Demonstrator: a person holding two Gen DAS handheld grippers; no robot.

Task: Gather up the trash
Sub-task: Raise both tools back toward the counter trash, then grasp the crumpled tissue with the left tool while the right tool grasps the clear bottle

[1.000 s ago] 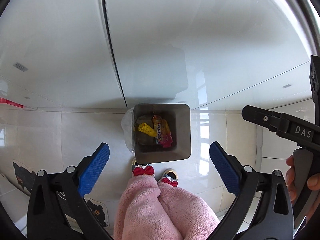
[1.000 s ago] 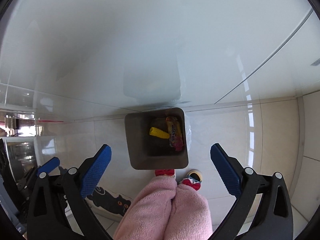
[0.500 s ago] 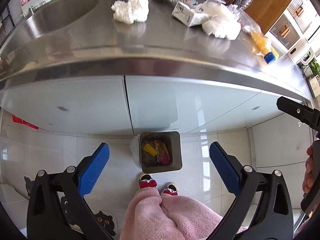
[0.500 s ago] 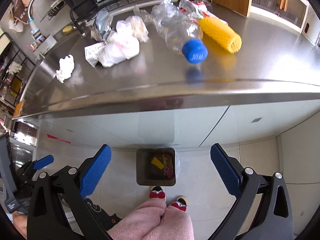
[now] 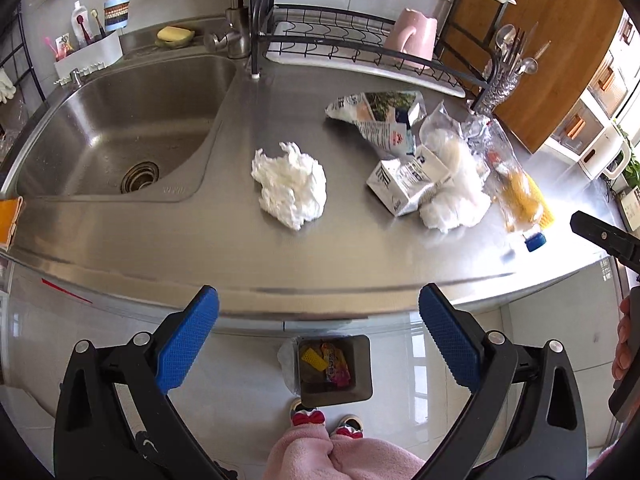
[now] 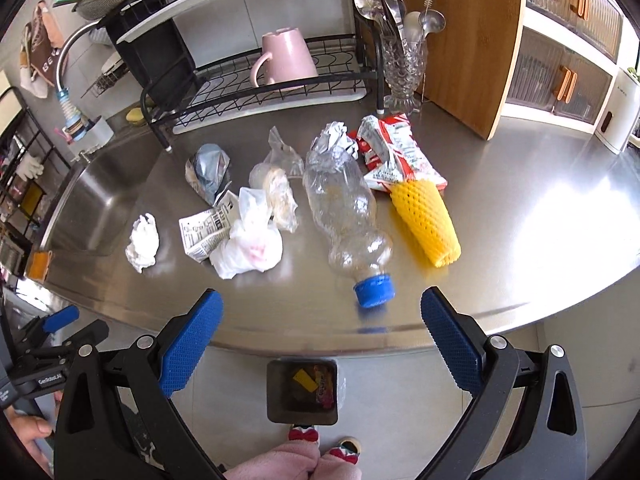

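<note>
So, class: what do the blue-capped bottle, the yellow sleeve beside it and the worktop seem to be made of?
Bottle: clear thin plastic, crumpled and see-through; its cap is matte blue.
Yellow sleeve: probably soft foam netting, given its open mesh.
Worktop: brushed stainless steel, judging by its grey sheen and blurred reflections.

Both views rose from bin (image 5: 335, 368); littered counter (image 5: 240, 256) now fills them.

Surface: stainless steel counter (image 6: 500, 208), sink (image 5: 120, 128) at its left.
On it: crumpled tissue (image 5: 290, 184), milk carton (image 5: 404, 186), plastic bottle (image 6: 346, 216), yellow foam net (image 6: 426, 222), dish rack (image 6: 256, 88).
</note>
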